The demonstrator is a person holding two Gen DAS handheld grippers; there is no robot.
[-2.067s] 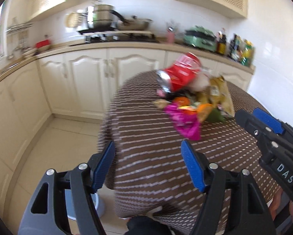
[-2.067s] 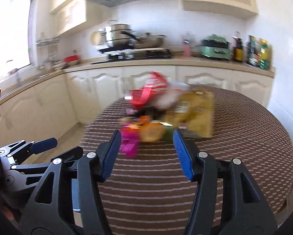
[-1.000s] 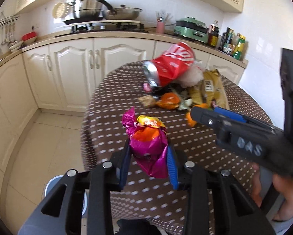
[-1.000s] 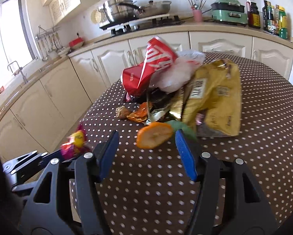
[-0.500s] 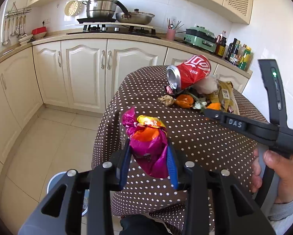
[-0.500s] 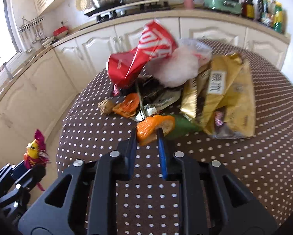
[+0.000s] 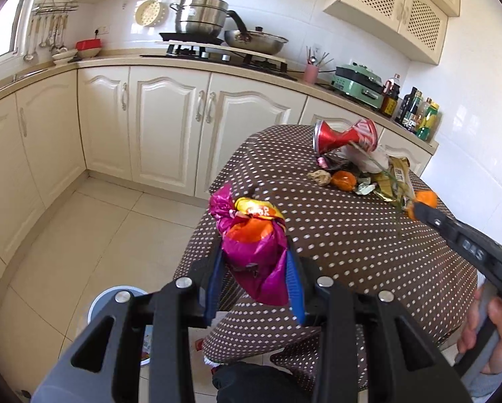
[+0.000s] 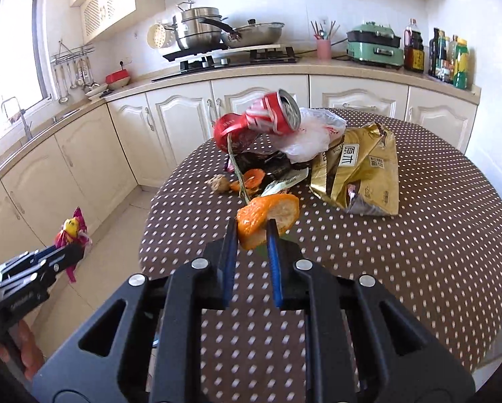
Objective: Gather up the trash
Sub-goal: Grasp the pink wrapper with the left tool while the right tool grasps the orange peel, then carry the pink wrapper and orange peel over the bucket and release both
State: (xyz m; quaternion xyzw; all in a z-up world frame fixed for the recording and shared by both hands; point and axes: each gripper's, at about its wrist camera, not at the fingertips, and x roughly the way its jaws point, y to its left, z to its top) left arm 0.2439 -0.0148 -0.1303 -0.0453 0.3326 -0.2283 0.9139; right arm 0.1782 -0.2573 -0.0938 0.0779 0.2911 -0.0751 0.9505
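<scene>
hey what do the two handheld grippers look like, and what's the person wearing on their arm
Both the left gripper and right gripper have black plastic frames, silver bolts and blue ribbed finger pads. The right one carries white lettering on its side. A grey sleeve shows at the wrist.

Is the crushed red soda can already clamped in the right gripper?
No, the right gripper is shut on a piece of orange peel, while the crushed red soda can lies atop the pile on the table.
</scene>
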